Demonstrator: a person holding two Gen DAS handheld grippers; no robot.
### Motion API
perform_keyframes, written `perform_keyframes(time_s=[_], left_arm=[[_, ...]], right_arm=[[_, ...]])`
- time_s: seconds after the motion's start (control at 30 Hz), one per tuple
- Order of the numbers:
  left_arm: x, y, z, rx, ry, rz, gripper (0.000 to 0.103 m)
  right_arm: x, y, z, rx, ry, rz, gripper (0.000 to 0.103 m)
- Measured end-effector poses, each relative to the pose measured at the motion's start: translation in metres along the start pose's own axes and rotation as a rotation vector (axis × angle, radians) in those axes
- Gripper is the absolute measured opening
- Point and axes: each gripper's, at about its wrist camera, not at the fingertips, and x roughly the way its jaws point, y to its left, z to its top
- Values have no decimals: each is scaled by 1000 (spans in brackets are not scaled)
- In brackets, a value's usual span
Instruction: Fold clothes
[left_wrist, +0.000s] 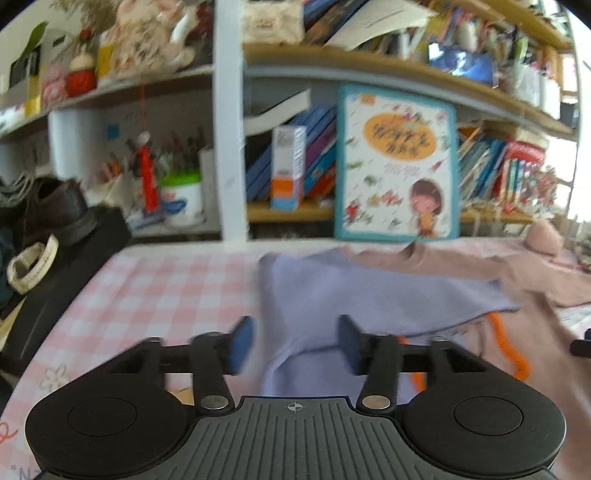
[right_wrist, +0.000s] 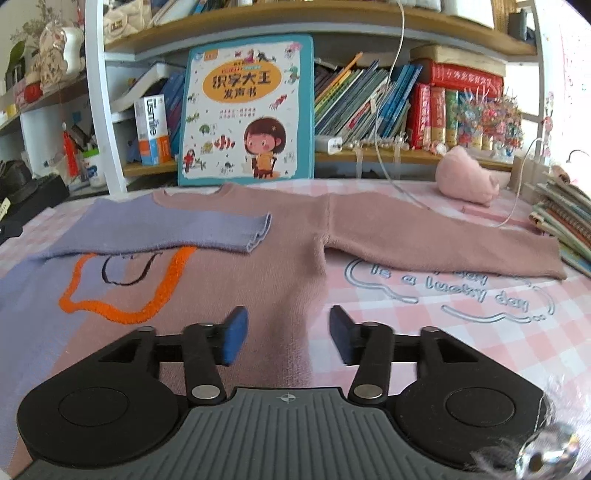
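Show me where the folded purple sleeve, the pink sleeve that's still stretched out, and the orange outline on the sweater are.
purple sleeve (right_wrist: 166, 230): right wrist view, middle of the sleeve folded across the chest.
pink sleeve (right_wrist: 443, 243): right wrist view, midway along the outstretched sleeve.
orange outline (right_wrist: 162, 291): right wrist view, its right-hand stroke on the sweater front.

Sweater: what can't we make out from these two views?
- Hem of the sweater: right wrist view, hidden behind the right gripper.
- Design under the folded purple sleeve: right wrist view, its top is covered by the sleeve.
- Book cover text: left wrist view, motion blur.
- Pink sleeve: left wrist view, cut off at the right edge.
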Motion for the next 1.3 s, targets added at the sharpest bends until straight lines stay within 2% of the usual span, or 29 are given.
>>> perform_keyframes(time_s=[0.03, 0.13, 0.3, 0.6, 0.8, 0.97, 1.13, 1.3], left_arm=[[-1, -6, 1, 10, -4, -16, 70], [1, -27, 2, 51, -2, -50, 81], [7, -56, -1, 111, 11, -100, 85], [21, -82, -17, 142, 43, -173, 92], [32, -84, -26, 146, 65, -188, 92], [33, -90, -33, 207, 65, -185, 93], [32, -94, -37, 248, 76, -210, 94], [36, -96, -39, 260, 104, -212, 98]], right_arm=[[-3, -1, 0, 1, -9, -7, 59], [-11, -7, -1, 13, -33, -29, 71], [-20, -24, -5, 42, -37, -66, 75], [-20, -54, -7, 100, -29, -145, 84], [-15, -76, -1, 118, -24, -209, 86], [-8, -96, 8, 126, -21, -262, 87], [9, -114, 20, 96, 0, -290, 87], [27, -137, 31, 147, 23, -307, 87]])
